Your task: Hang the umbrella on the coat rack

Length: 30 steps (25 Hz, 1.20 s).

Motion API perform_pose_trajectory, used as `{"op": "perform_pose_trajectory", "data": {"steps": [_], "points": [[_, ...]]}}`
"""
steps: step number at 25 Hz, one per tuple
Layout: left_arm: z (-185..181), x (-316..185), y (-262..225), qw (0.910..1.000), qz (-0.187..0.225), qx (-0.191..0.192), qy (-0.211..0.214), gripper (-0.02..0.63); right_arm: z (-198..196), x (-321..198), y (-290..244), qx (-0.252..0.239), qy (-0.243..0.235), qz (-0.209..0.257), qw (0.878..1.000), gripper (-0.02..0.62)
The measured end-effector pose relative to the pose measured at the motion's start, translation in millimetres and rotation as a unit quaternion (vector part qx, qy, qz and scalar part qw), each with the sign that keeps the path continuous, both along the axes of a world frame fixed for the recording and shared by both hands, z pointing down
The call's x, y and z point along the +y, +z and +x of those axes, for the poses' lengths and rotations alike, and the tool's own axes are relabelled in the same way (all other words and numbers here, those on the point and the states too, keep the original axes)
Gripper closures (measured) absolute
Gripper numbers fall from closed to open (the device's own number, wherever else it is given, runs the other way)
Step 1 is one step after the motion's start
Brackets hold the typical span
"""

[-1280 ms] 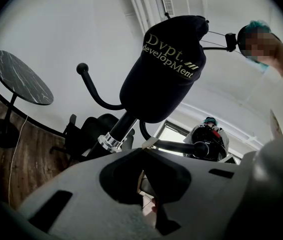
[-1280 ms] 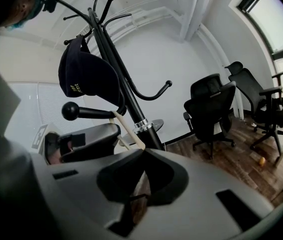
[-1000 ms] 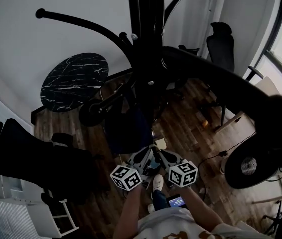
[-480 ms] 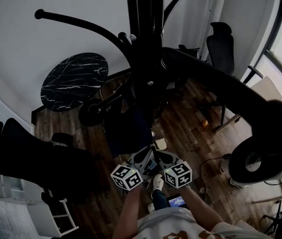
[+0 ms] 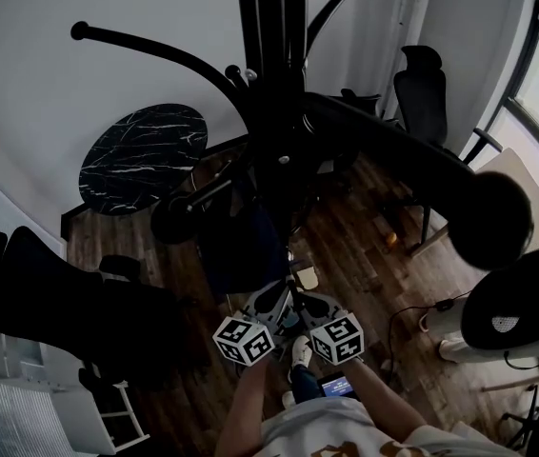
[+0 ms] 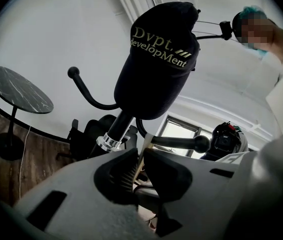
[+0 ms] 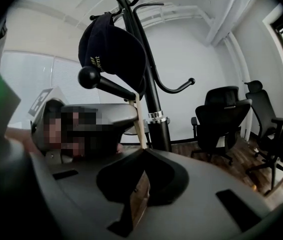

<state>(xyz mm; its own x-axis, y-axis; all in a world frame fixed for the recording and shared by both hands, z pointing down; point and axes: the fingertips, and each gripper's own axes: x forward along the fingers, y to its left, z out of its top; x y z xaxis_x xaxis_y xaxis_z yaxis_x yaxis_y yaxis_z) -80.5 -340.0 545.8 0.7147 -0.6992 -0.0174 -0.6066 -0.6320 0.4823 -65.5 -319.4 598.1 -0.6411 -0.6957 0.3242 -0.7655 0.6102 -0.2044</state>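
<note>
The black coat rack (image 5: 274, 112) rises in front of me; several curved arms with ball ends branch from it. A navy cap-like item (image 6: 156, 59) with pale print hangs high on the rack (image 7: 149, 84). Both grippers sit close together just below it. The left gripper (image 5: 271, 305) and the right gripper (image 5: 309, 305) each pinch a thin cream strap. The strap (image 6: 144, 151) runs from the left gripper (image 6: 141, 159) up to a ball-ended arm (image 6: 179, 143). In the right gripper view the strap (image 7: 138, 119) rises from the right gripper (image 7: 144, 156) to that arm (image 7: 109, 85). The umbrella's body is hidden.
A round black marble table (image 5: 141, 155) stands at the back left by the wall. Black office chairs stand at the left (image 5: 60, 303) and back right (image 5: 422, 84). A pale desk (image 5: 512, 174) is at the right. The floor (image 5: 365, 246) is dark wood.
The right gripper has shifted slightly left, closer to the left gripper. The left gripper has hardly moved. Both stay closed on the strap.
</note>
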Motion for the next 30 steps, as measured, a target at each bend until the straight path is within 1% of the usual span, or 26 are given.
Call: {"op": "perform_pose_trajectory", "data": {"steps": [2,4,9,11,14,18,22,26,30], "points": [[-1,0,-1,1.0,0.0,-0.008,-0.005,0.581,0,4,0,0.002,-0.002,0.001,1.0,0.583],[-2,1,-2,0.9999,0.003,-0.012,-0.01,0.555,1,8,0,0.004,-0.005,0.0,1.0,0.583],[-6,8,-9,0.9995,0.01,-0.009,-0.027,0.557,7,16,-5,0.015,0.0,0.013,1.0,0.583],[-7,13,-12,0.9992,0.015,-0.016,-0.033,0.557,11,21,-7,0.019,0.005,0.017,1.0,0.583],[-7,24,-12,0.999,0.015,-0.026,-0.033,0.574,16,29,-13,0.018,0.014,0.024,0.999,0.583],[-1,46,-15,0.9995,0.014,-0.022,-0.021,0.584,21,46,-35,0.0,0.015,0.049,0.999,0.583],[6,71,-26,0.999,0.032,-0.024,-0.02,0.586,26,69,-58,-0.019,0.021,0.076,0.997,0.584],[8,98,-35,0.9983,0.042,-0.035,-0.021,0.586,31,93,-73,-0.027,0.027,0.084,0.996,0.583],[2,117,-45,0.9974,0.048,-0.043,-0.032,0.586,34,108,-93,-0.063,0.041,0.086,0.993,0.584]]}}
